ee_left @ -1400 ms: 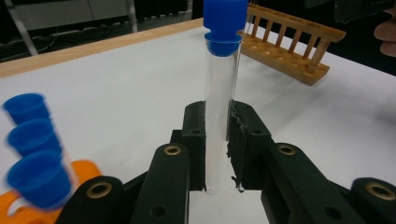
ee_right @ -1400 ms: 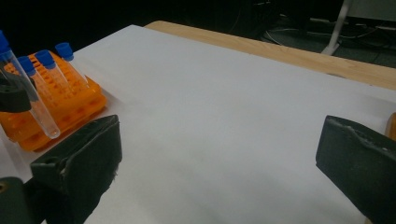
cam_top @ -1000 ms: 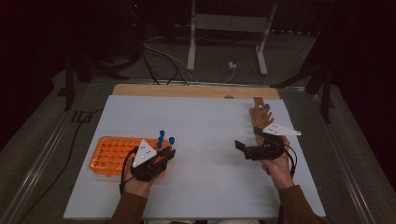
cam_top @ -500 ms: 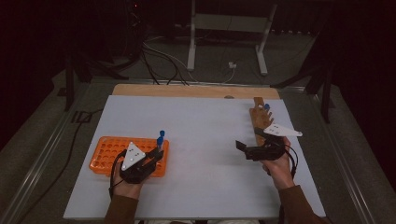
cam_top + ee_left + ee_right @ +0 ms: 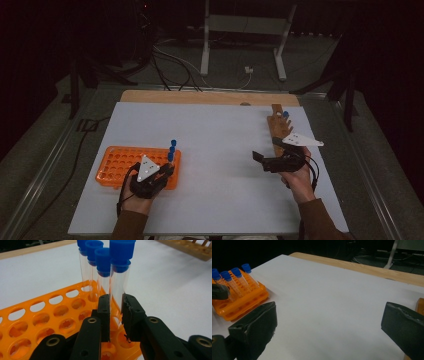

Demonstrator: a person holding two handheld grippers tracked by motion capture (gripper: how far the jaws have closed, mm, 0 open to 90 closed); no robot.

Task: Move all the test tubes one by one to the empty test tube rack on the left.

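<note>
The left gripper (image 5: 115, 312) has its two black jaws closed against a clear tube (image 5: 119, 287) with a blue cap, which stands upright in a hole at the near corner of the orange rack (image 5: 50, 322); three more blue-capped tubes (image 5: 96, 267) stand in the holes just behind it, in a row running away from the camera. The rack rests on a white table (image 5: 175, 285); most of its other holes are open; a wooden rack (image 5: 192, 248) lies well apart at the upper right.
</note>
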